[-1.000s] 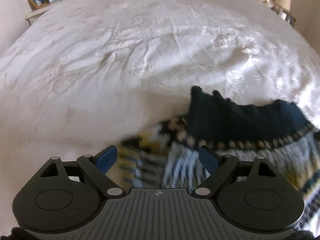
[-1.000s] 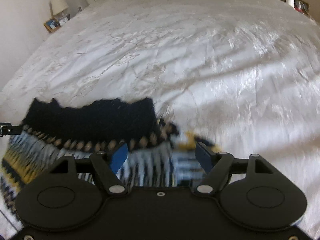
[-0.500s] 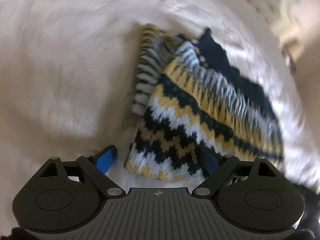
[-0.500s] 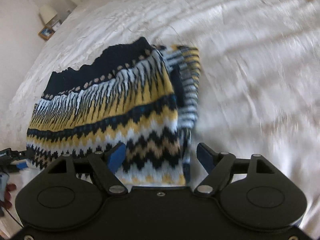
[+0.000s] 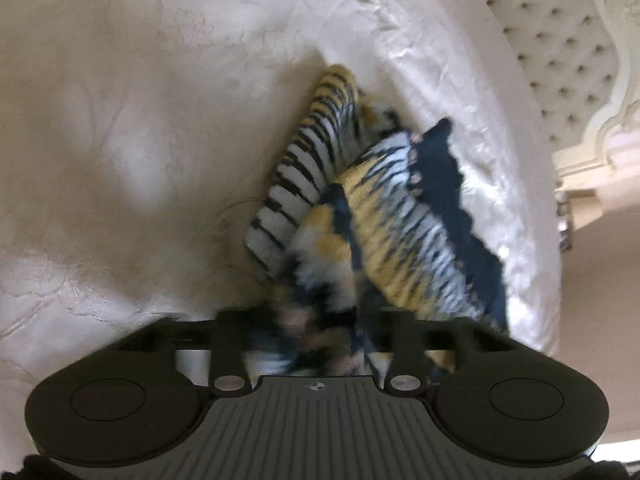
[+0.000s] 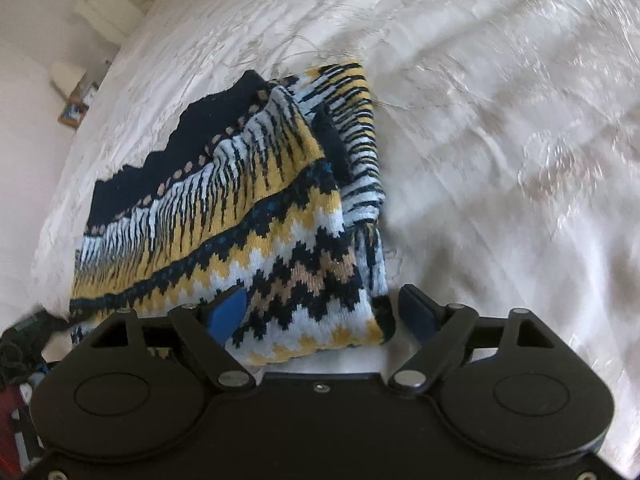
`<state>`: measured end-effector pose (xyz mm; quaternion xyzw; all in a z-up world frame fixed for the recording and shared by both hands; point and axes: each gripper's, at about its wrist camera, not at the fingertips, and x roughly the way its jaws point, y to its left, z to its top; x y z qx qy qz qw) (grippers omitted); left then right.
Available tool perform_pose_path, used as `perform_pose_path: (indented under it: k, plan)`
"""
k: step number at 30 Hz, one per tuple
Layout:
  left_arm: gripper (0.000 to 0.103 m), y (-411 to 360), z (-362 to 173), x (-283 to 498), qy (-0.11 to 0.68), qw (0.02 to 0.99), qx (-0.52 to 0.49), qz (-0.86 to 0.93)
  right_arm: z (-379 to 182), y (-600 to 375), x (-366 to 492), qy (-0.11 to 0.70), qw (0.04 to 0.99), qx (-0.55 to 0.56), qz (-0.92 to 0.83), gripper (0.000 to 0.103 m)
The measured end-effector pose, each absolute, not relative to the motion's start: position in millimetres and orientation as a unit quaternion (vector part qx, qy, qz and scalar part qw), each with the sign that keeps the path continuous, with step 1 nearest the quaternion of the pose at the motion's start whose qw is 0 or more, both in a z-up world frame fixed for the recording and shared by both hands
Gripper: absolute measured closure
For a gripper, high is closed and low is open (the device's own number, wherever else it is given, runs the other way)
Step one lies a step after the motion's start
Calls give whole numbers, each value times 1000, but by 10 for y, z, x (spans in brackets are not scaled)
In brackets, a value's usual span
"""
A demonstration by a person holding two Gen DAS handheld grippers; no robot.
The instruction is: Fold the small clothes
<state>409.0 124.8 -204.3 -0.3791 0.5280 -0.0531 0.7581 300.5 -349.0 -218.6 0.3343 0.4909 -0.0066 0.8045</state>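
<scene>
A small knitted sweater [image 6: 248, 216] with navy, yellow, white and tan zigzag bands lies folded on the white bed. In the left wrist view my left gripper [image 5: 316, 328] is shut on the near hem of the sweater [image 5: 392, 220], which bunches up and blurs between the fingers. In the right wrist view my right gripper [image 6: 324, 312] is open, its blue fingers [image 6: 226, 312] straddling the sweater's near right corner at the hem. A striped sleeve [image 6: 360, 128] lies folded along the sweater's right side.
The white embossed bedspread [image 6: 500, 140] spreads around the sweater. A tufted cream headboard [image 5: 560, 48] stands at the far right of the left wrist view. A bedside lamp and a picture frame [image 6: 72, 112] show at the far left of the right wrist view.
Both grippers pulled back to the sweater's near hem. The left gripper, open before, has shut on the hem and bunched it. The right gripper stays open.
</scene>
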Motion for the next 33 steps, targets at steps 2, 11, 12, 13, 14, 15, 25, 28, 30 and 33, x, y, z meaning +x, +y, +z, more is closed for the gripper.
perform_pose_path:
  k: [2,11,12,13,14,15,25,28,30,33]
  plan:
    - [73,1232,-1889,4097,511,778,-359,-69,-2194,-3511,2994,487,800,349,-8,16]
    - [74,1328,-1505,4249,472,829,-289,-87,-2282,-3596,2968,470,770,431,-11,14]
    - [74,1336,-1517,4252,473,829,-285,-85,-2293,-3606,2969,468,767,440,-12,13]
    - [74,1359,-1518,4242,472,832,-279,-80,-2304,-3617,2969,466,763,448,-13,13]
    - [74,1397,-1502,4211,469,837,-272,-74,-2312,-3625,2973,465,761,452,-13,16]
    - [74,1433,-1497,4189,467,839,-272,-69,-2318,-3630,2981,466,759,454,-12,26]
    - [70,1418,-1661,3893,516,820,-239,-67,-1855,-3406,3118,477,835,273,25,79]
    - [58,1273,-1731,3741,524,821,-207,-92,-1957,-3421,3149,491,825,278,17,79]
    - [53,1167,-1733,3680,517,830,-174,-117,-1989,-3409,3160,493,823,283,18,79]
    - [50,1016,-1678,3675,497,845,-114,-162,-1996,-3389,3184,494,821,286,18,78]
